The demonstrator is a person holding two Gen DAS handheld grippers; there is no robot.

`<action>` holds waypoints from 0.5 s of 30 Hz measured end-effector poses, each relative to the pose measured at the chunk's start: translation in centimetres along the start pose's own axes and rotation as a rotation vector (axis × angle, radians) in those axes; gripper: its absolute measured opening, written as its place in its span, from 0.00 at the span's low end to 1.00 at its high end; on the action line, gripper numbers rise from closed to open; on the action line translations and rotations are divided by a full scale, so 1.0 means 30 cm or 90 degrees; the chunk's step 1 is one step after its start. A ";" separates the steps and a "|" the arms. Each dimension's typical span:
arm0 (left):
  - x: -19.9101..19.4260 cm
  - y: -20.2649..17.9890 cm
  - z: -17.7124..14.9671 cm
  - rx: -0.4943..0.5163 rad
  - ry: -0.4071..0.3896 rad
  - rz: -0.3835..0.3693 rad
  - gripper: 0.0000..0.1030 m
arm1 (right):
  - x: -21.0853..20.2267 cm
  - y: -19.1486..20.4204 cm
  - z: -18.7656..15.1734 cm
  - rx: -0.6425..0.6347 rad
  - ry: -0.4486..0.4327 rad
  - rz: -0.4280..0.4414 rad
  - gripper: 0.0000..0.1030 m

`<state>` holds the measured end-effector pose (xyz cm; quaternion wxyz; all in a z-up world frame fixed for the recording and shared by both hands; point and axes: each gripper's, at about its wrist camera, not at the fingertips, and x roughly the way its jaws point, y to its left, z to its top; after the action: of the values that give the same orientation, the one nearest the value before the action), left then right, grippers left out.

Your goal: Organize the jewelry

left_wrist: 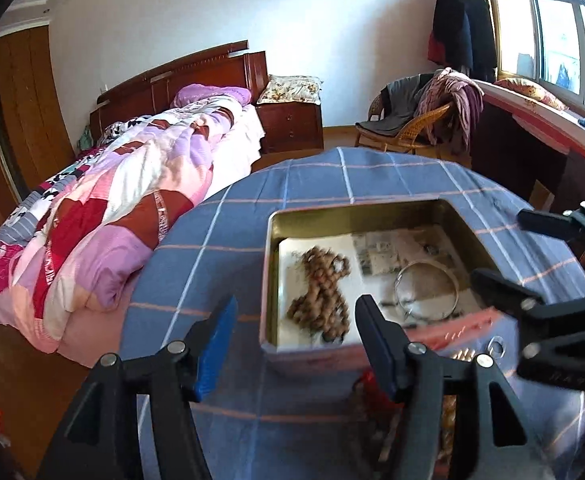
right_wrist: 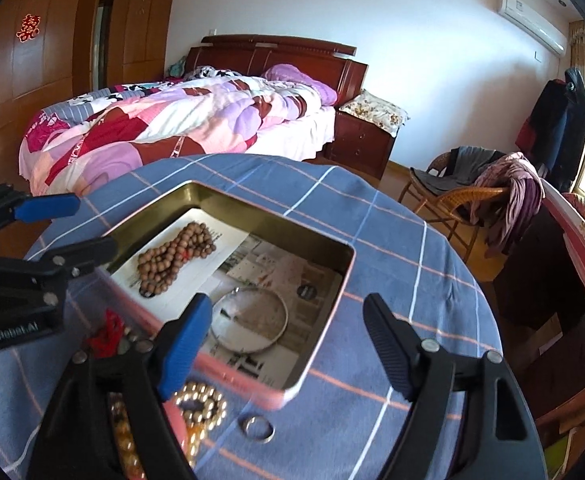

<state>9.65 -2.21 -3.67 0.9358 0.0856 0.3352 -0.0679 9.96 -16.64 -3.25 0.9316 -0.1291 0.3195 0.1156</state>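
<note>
A pink-rimmed metal tin [left_wrist: 276,224] [right_wrist: 332,312] lined with paper sits on the blue checked table. Inside lie a brown wooden bead string [left_wrist: 322,294] [right_wrist: 176,252] and a silver bangle [left_wrist: 426,290] [right_wrist: 252,318]. In front of the tin lie a silver ring [right_wrist: 257,428] [left_wrist: 496,346], a gold bead bracelet [right_wrist: 202,404], amber beads [right_wrist: 124,444] and a red tasselled piece [right_wrist: 108,334]. My left gripper [left_wrist: 296,348] is open and empty above the tin's near edge. My right gripper [right_wrist: 288,344] is open and empty over the tin's near right corner.
The round table [left_wrist: 232,240] [right_wrist: 392,240] has a blue checked cloth. A bed with a patchwork quilt [left_wrist: 112,208] stands to the left. A wicker chair with clothes [right_wrist: 472,192] and a desk [left_wrist: 532,128] stand to the right.
</note>
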 end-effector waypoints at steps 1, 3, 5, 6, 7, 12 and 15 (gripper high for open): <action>-0.004 0.007 -0.012 0.002 0.003 0.007 0.60 | -0.007 0.002 -0.010 0.000 0.001 -0.002 0.78; -0.011 0.021 -0.037 0.003 0.010 0.020 0.60 | -0.017 0.006 -0.027 0.004 0.004 0.000 0.78; -0.020 0.038 -0.063 -0.004 0.018 0.024 0.60 | -0.026 0.012 -0.046 0.007 0.008 -0.001 0.78; -0.026 0.046 -0.081 -0.010 0.023 0.023 0.60 | -0.029 0.015 -0.053 0.008 0.011 -0.001 0.78; -0.029 0.049 -0.093 -0.014 0.027 0.022 0.60 | -0.033 0.018 -0.061 0.009 0.012 -0.001 0.78; -0.044 0.035 -0.156 -0.032 0.044 0.006 0.60 | -0.064 0.035 -0.132 0.027 0.023 -0.001 0.78; -0.038 0.007 -0.166 -0.041 0.051 -0.007 0.60 | -0.073 0.045 -0.172 0.034 0.026 -0.005 0.78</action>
<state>5.73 -0.91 -6.71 0.9234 0.0561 0.3752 -0.0584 4.95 -17.29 -6.03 0.9285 -0.1074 0.3409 0.1005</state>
